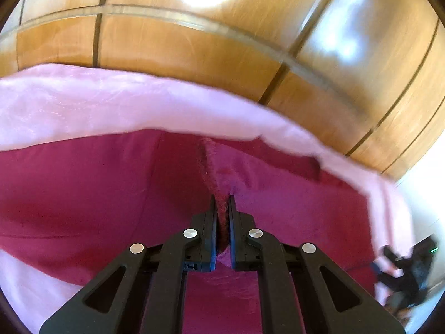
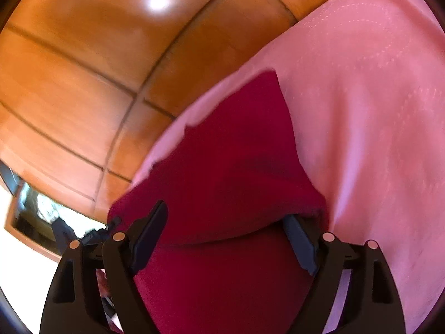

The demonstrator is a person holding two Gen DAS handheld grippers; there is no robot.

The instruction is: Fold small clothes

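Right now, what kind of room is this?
Probably a room at home: wooden panels like cupboard doors behind a pink sheet, maybe a bed, with a red garment being folded.

Pink sheet (image 1: 83, 103), wooden panelling (image 1: 194, 50)

You work over a surface covered by a pale pink cloth (image 1: 83, 105) — it spreads wide and its edge falls in front of wooden panelling (image 1: 194, 50). Directly on that pink cloth lies the dark red garment (image 1: 83, 189) — rumpled, with one fold raised.
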